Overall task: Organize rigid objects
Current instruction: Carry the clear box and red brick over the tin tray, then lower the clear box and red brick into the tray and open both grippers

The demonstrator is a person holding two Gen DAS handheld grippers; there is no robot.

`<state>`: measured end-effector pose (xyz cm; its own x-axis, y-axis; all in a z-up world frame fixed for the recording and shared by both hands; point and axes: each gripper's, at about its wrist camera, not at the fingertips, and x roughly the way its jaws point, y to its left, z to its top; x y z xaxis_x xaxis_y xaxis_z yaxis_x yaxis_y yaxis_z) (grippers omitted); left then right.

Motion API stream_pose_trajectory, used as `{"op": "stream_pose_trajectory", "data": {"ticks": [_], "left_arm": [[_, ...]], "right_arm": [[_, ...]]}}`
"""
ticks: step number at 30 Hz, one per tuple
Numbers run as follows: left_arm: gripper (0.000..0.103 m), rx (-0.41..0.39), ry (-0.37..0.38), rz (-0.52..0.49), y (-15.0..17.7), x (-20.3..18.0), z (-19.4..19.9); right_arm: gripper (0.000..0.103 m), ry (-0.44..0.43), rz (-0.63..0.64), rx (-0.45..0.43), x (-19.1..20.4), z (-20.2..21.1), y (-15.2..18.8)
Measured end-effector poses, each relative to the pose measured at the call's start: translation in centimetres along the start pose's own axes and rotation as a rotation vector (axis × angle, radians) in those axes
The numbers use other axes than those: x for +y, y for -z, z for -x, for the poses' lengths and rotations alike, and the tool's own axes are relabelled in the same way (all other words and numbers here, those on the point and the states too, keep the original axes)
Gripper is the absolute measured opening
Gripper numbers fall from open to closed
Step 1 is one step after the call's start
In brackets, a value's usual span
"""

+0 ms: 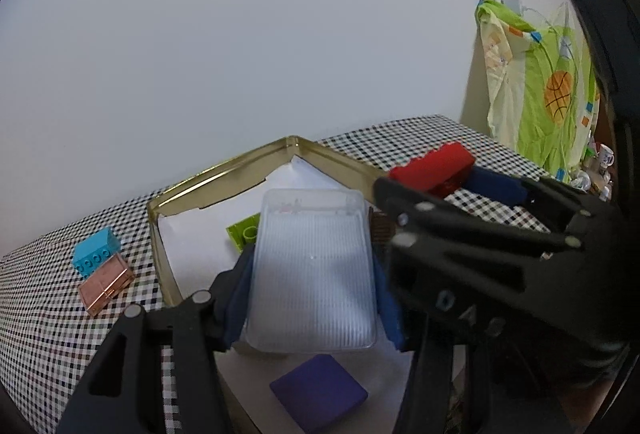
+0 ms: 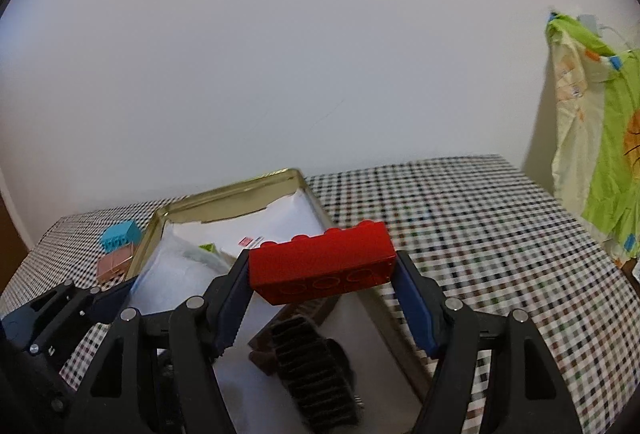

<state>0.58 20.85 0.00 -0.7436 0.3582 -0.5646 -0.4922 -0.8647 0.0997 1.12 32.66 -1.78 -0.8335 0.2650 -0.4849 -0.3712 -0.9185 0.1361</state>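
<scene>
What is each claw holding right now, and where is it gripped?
Left claw: clear plastic tray, by its long sides. Right claw: red brick, by its ends.

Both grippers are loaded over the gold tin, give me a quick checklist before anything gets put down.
1. Right gripper holds the red brick by its two ends: ok.
2. Left gripper clamps the clear plastic case on both sides: ok.
3. Both loads above the gold tin: case ok; brick near its right rim, cannot tell.
4. Free floor in the tin: not ok directly below, with the purple block, green brick and dark comb lying there.
5. Grippers clear of each other: ok, though close.
6. Blue brick and pink case outside the tin, not yet sorted: not ok.
</scene>
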Motion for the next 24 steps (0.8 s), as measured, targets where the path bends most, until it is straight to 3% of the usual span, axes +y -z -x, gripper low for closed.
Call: {"op": "stream_pose_trajectory", "data": {"ticks": [8,14,15,18,19,24], "left_arm": [[0.055,0.04,-0.015,0.003,0.1,-0.1,-0.5],[0.055,0.054,-0.005,-0.008,0.1,-0.2,-0.6],[0.06,0.048,0.007,0.003,0.0,0.0,-0.4],[0.097,0.027,0.041,0.017,-0.2,0.1,0.3],[0.103,-0.007,0.031,0.026,-0.4,0.2,1.0],[0.103,-0.112,-0.026,0.048,-0.9,1.5,3.4]], "right_arm": [[0.071,-0.029,0.003,0.047,0.5,-1.0,0.1],[0.079,-0.026,-0.052,0.0,-0.5,0.3,0.0],[0.08,-0.016,-0.064,-0.019,-0.8,0.6,-0.1],[0.085,0.019,-0.133,-0.088,-2.3,2.0,-0.4],[0.085,0.029,-0.152,-0.104,-2.7,2.3,-0.4],[0.085,0.078,-0.261,-0.156,-5.1,3.5,-0.2]]}}
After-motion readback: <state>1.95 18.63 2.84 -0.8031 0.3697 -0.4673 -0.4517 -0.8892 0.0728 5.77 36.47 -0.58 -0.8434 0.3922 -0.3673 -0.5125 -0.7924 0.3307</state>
